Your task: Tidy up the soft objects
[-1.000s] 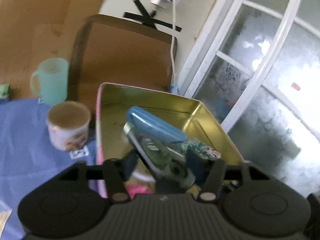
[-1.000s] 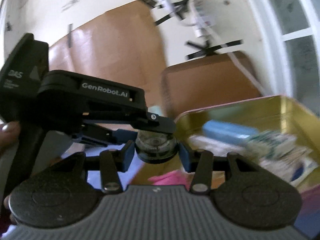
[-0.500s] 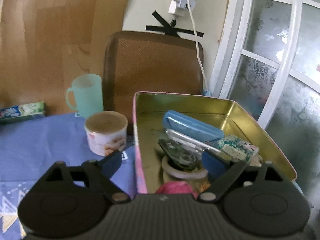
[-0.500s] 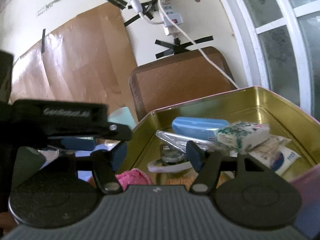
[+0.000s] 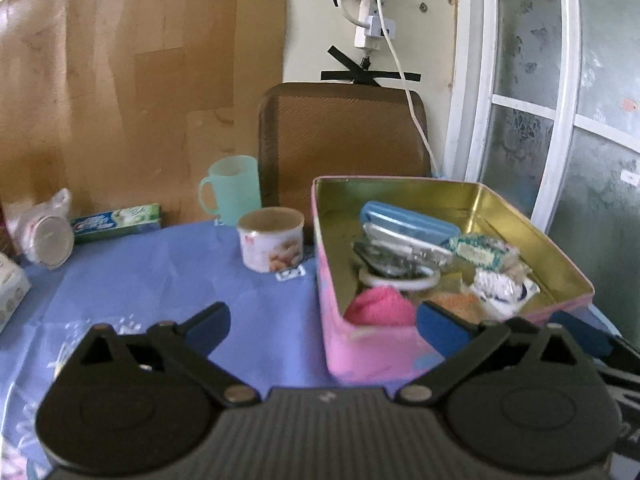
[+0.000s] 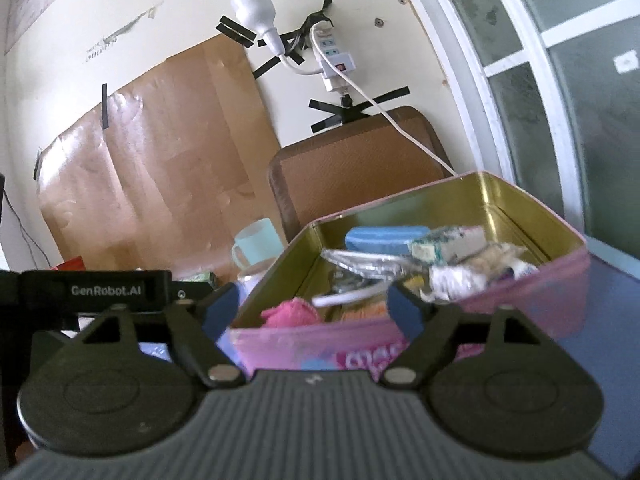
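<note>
Both claws, left and right, spread and empty, before the tin near the table's right edge.

Left wrist view: above the blue tablecloth, facing the wall, pink tin near, right of centre. Right wrist view: lower, tilted upward, close against the tin's front wall. Shared: tin, teal mug, brown chair back, taped power strip.
</note>
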